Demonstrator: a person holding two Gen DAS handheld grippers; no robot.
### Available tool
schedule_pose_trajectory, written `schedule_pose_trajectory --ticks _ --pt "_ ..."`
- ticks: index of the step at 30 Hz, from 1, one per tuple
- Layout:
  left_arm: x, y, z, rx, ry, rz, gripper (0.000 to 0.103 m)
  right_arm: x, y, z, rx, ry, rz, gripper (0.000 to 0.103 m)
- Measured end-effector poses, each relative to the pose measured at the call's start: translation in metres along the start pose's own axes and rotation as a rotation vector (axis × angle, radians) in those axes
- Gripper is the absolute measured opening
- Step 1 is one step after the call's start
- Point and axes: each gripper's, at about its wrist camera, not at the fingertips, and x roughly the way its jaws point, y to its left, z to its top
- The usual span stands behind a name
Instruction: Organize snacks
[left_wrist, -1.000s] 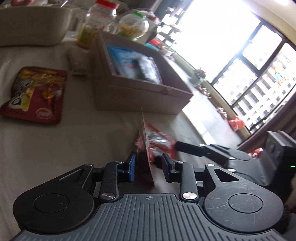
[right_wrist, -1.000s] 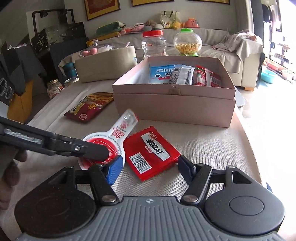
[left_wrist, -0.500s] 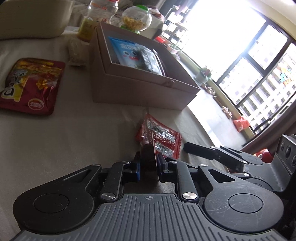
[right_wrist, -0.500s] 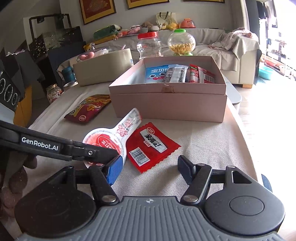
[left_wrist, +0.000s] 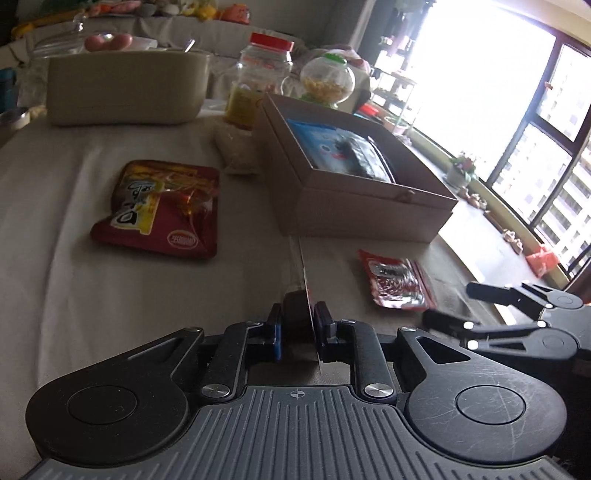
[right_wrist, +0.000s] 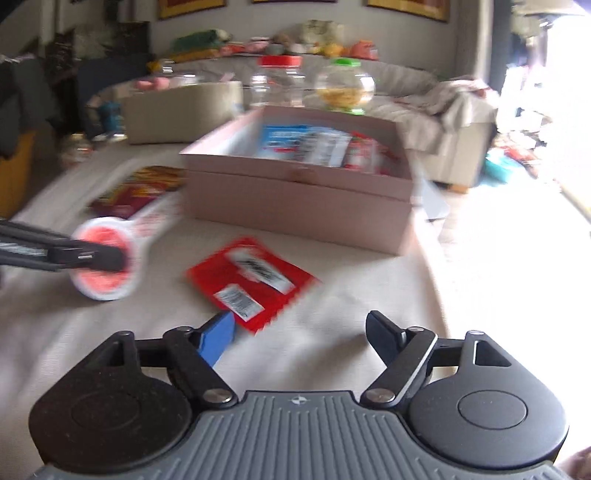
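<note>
Left gripper (left_wrist: 298, 330) pinched round red-white spoon-shaped snack pack (right_wrist: 105, 264) edge-on for boxing; right gripper (right_wrist: 300, 334) opening wide, empty, above flat red foil sachet (right_wrist: 253, 282).

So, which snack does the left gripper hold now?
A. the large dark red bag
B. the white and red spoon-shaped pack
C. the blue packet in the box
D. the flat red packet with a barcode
B: the left gripper is closed on the round end of the white and red spoon-shaped pack, lifted above the cloth.
</note>
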Motion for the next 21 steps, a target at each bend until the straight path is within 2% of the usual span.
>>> schedule_pose_trajectory --ticks 4,10,13,16,19,21 --pt "0.002 -0.002 -0.006 0.014 -0.001 0.008 0.022 -0.001 -0.007 -0.002 0.040 0.010 -0.016 0.084" --pt "0.001 0.000 -0.013 0.019 -0.034 -0.005 0.022 -0.006 0.005 0.005 0.077 0.003 0.108 0.085" --pt "-0.001 0.000 -0.016 0.038 -0.050 0.000 0.023 0.001 0.016 0.019 0.097 0.000 0.101 0.086" --pt "-0.001 0.000 -0.017 0.041 -0.057 -0.001 0.023 0.019 0.022 0.034 0.145 0.033 0.091 0.086" --pt "-0.002 0.000 -0.019 0.047 -0.064 0.000 0.023 0.036 0.027 0.037 0.142 0.058 0.087 0.086" --pt "-0.002 -0.001 -0.019 0.057 -0.063 0.003 0.023 0.036 0.028 0.035 0.122 0.044 0.081 0.087"
